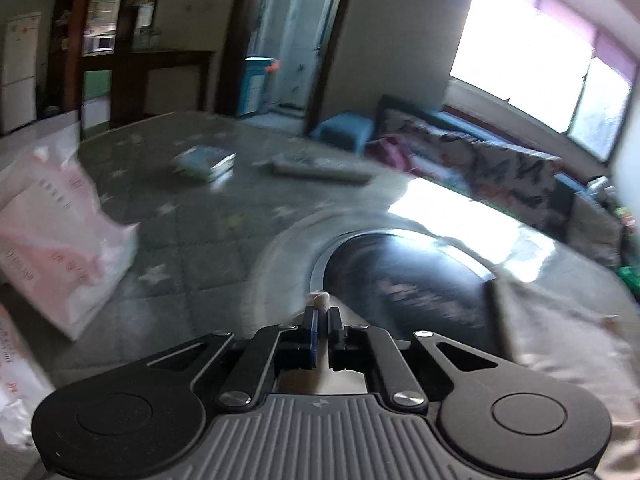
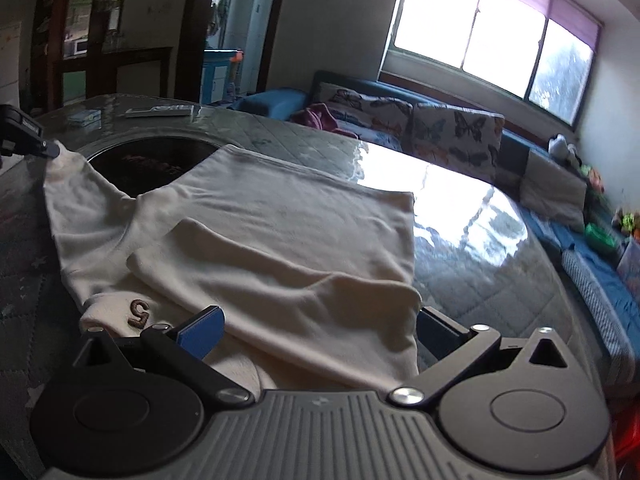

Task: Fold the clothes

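Table [image 2: 460, 240] fills both views, glass-topped over a quilted grey star-print cloth, with a dark round plate [image 2: 148, 164] set in its middle. Across it, towards my near edge, lies the cream sweater [image 2: 280, 216], body spread flat, one sleeve [image 2: 256, 264] folded back over the front, a brown figure "5" [image 2: 139, 313] at the collar end close to my right gripper. The other sleeve stretches out to the left over the rim of the dark plate. My right gripper [image 2: 320, 326] hangs over the near edge of the sweater with its jaws wide apart, gripping nothing. My left gripper [image 1: 323, 312] has its jaws pinched together on the cuff [image 1: 320, 300] of that stretched sleeve, lifted just off the table. A pink and white plastic bag [image 1: 60, 240] stands at the left edge. Towards the far edge lie a small blue box [image 1: 206, 162] and a flat remote [image 1: 320, 168], well apart from the sweater.
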Demonstrator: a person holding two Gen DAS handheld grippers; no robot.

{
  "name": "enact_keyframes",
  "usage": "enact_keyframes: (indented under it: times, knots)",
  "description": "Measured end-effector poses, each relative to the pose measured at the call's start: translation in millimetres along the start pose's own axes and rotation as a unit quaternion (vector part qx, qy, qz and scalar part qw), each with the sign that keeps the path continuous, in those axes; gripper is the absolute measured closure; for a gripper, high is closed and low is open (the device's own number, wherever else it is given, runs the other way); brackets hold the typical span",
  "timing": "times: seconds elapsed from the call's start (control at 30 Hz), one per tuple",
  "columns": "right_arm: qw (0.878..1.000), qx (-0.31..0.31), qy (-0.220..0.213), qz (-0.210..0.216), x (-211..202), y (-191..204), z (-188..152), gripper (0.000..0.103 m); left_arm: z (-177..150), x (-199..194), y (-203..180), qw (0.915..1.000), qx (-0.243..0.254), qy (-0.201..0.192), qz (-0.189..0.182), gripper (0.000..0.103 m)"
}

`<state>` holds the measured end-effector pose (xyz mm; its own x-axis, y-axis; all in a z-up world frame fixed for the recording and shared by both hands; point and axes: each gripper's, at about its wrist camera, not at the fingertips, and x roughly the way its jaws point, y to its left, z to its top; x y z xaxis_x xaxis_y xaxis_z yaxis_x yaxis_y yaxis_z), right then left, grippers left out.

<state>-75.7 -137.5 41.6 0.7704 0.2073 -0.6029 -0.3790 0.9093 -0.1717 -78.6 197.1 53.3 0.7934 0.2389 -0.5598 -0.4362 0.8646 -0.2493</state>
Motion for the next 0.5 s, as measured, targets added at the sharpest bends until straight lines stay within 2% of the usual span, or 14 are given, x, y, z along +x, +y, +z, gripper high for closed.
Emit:
enact_keyframes:
  times: [0.13,0.23,0.37,0.5]
  knots:
    - [1.0,0.02,-0.002,0.0,-1,-8,-2,0.0,6,-21,-36,0.9972,0.023,-0.011,-0.07,0.098]
    - [1.0,0.03,-0.002,-0.001,-2,-13,-5,0.0,8,-37,-68,0.9904,0.044,-0.013,-0.131,0.098]
    - [0.999,0.042,-0.003,-0.003,-3,-18,-8,0.0,7,-52,-118,0.9735,0.077,-0.006,-0.215,0.098]
    - [0.998,0.055,-0.003,-0.004,-4,-24,-12,0.0,-1,-56,-164,0.9557,0.103,0.012,-0.275,0.099]
